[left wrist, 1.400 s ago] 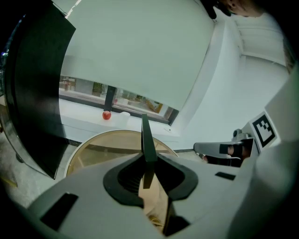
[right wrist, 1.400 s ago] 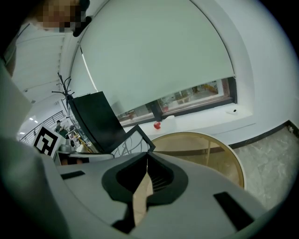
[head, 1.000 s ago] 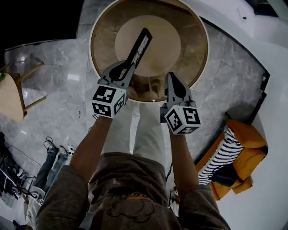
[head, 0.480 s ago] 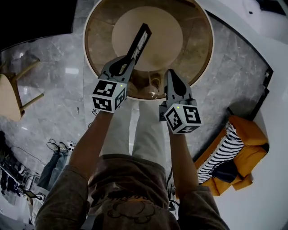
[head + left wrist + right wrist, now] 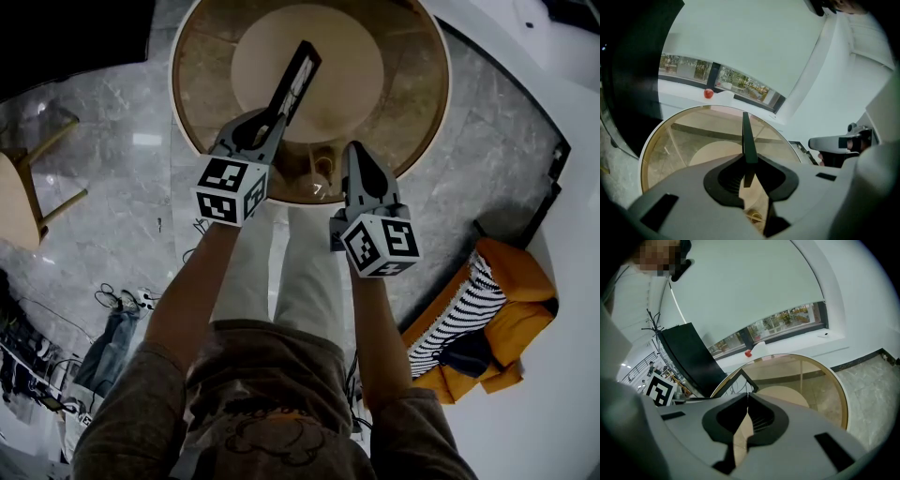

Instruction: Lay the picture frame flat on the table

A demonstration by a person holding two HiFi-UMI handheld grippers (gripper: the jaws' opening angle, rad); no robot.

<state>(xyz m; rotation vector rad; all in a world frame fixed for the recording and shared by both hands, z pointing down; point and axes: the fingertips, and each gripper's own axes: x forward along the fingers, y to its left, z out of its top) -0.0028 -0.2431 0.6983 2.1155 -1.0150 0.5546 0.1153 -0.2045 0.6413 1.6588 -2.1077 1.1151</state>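
Between the fingers (image 5: 723, 180) of the left gripper (image 5: 749, 161), a thin dark picture frame (image 5: 298, 80) was clamped by its near end, seen edge-on and tilted toward one o'clock over the round glass table (image 5: 405, 94). Whether its far end touched the glass could not be told. At four o'clock from it, the right gripper (image 5: 748, 394) hovered above the table's near rim, its fingers pressed together on nothing.

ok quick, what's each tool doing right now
left tool: closed on the edge of the thin black picture frame
right tool: closed, holding nothing
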